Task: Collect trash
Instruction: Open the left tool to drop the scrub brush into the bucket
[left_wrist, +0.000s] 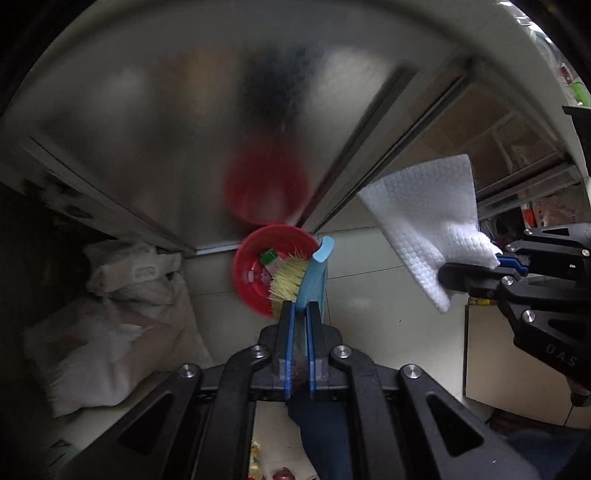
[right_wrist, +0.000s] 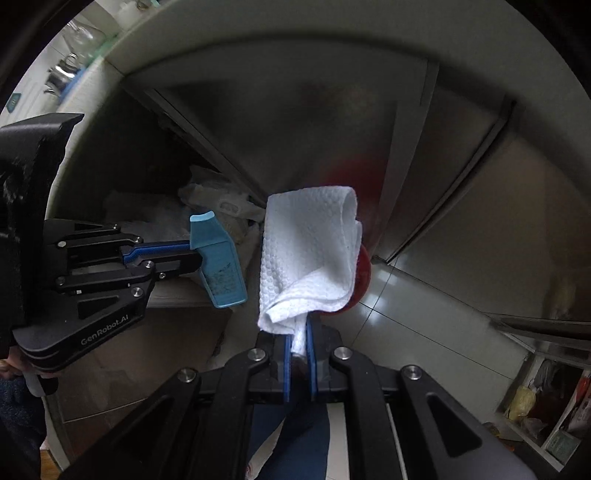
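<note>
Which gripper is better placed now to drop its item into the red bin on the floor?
Left, probably. The left gripper, shut on the blue brush, points right at the red bin. The right gripper, shut on the white paper towel, is off to the bin's side.

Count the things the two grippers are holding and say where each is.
2. The blue brush is clamped in the left gripper, over the red bin. The white paper towel is clamped in the right gripper. Nothing else appears held.
</note>
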